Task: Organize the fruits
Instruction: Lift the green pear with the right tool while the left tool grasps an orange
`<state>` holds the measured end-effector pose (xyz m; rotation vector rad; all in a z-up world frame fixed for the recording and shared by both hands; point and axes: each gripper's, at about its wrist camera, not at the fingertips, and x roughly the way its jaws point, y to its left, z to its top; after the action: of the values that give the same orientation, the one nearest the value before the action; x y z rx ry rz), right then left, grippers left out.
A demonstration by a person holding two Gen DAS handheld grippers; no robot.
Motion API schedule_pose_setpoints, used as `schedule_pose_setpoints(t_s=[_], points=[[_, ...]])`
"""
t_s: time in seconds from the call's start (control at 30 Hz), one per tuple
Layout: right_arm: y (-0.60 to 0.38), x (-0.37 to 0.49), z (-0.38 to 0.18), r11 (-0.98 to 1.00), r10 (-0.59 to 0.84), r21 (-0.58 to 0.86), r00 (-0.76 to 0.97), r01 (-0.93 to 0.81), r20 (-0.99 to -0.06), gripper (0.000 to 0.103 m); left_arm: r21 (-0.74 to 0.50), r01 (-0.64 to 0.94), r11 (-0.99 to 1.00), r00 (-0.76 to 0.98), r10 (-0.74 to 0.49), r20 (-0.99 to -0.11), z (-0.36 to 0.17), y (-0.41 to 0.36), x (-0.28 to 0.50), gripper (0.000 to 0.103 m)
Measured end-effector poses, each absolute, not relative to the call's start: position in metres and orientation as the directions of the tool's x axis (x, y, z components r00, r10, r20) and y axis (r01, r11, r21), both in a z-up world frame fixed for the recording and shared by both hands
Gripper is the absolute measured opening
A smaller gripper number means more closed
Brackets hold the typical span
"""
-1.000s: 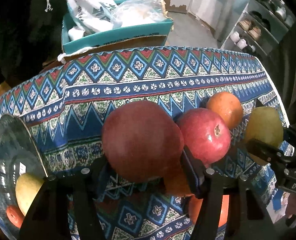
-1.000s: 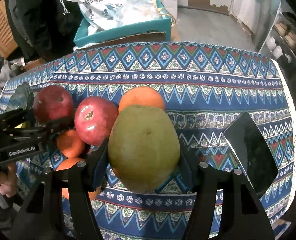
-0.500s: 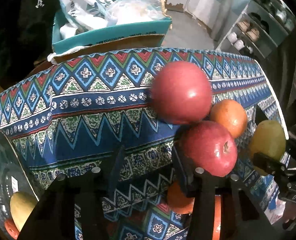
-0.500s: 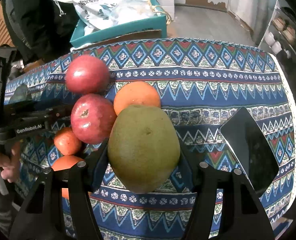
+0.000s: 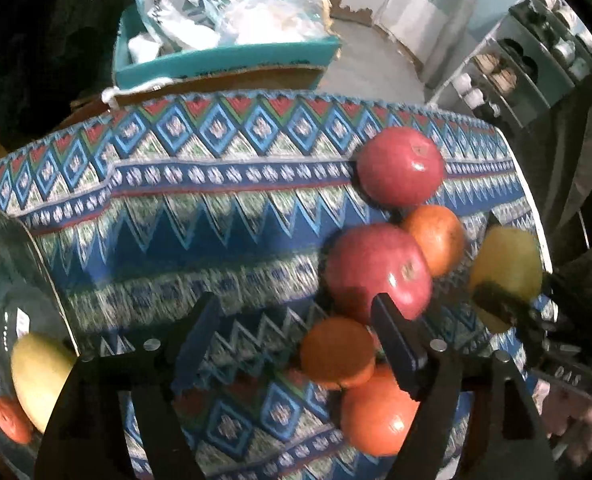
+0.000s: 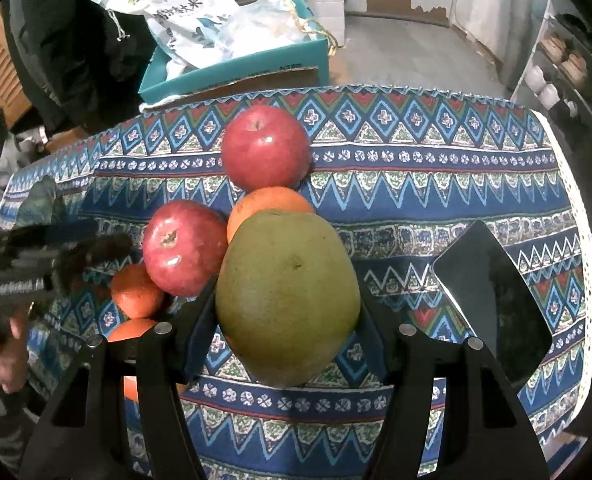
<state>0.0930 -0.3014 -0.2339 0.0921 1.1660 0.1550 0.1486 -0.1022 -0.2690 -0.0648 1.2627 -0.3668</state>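
Note:
My right gripper (image 6: 283,312) is shut on a large green-yellow pear (image 6: 287,296), held over the patterned tablecloth (image 6: 436,168). My left gripper (image 5: 296,332) is open and empty. A red apple (image 5: 400,166) lies free on the cloth at the far side; it also shows in the right wrist view (image 6: 265,148). A second red apple (image 5: 378,270), an orange (image 5: 436,238) and two more oranges (image 5: 338,352) cluster to the right of my left gripper. A glass bowl (image 5: 11,280) at the left edge holds a yellow fruit (image 5: 39,376) and a small orange one.
A black phone (image 6: 492,300) lies on the cloth to the right of the pear. A teal box (image 6: 235,64) full of bags stands beyond the table's far edge. Shelves (image 5: 528,68) stand at the far right.
My left gripper opened and let go of the red apple, which rolled away to the far right of the cloth. The left gripper drew back. The right gripper kept hold of the pear.

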Motion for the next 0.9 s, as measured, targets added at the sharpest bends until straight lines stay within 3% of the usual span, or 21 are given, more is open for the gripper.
schedule_pose_setpoints(t_s=[0.33, 0.43, 0.47, 0.57, 0.9], points=[[-0.298, 0.079, -0.225, 0.985, 0.174, 0.153, 0.402, -0.084, -0.899, 0.062, -0.225, 0.295, 0.929, 0.195, -0.289, -0.937, -0.287, -0.127, 0.130, 0.077], [-0.298, 0.077, -0.223, 0.984, 0.177, 0.155, 0.404, -0.086, -0.897, 0.062, -0.238, 0.278, 0.931, 0.197, -0.297, -0.934, -0.292, -0.127, 0.131, 0.067], [-0.299, 0.076, -0.223, 0.984, 0.177, 0.155, 0.405, -0.087, -0.897, 0.062, -0.239, 0.275, 0.931, 0.195, -0.297, -0.935, -0.293, -0.127, 0.132, 0.057], [-0.299, 0.075, -0.222, 0.984, 0.179, 0.157, 0.407, -0.087, -0.896, 0.062, -0.272, 0.274, 0.922, 0.175, -0.326, -0.929, -0.295, -0.128, 0.131, 0.046], [-0.301, 0.075, -0.217, 0.985, 0.173, 0.153, 0.424, -0.080, -0.889, 0.063, -0.211, 0.284, 0.936, 0.229, -0.279, -0.932, -0.284, -0.129, 0.127, 0.044]])
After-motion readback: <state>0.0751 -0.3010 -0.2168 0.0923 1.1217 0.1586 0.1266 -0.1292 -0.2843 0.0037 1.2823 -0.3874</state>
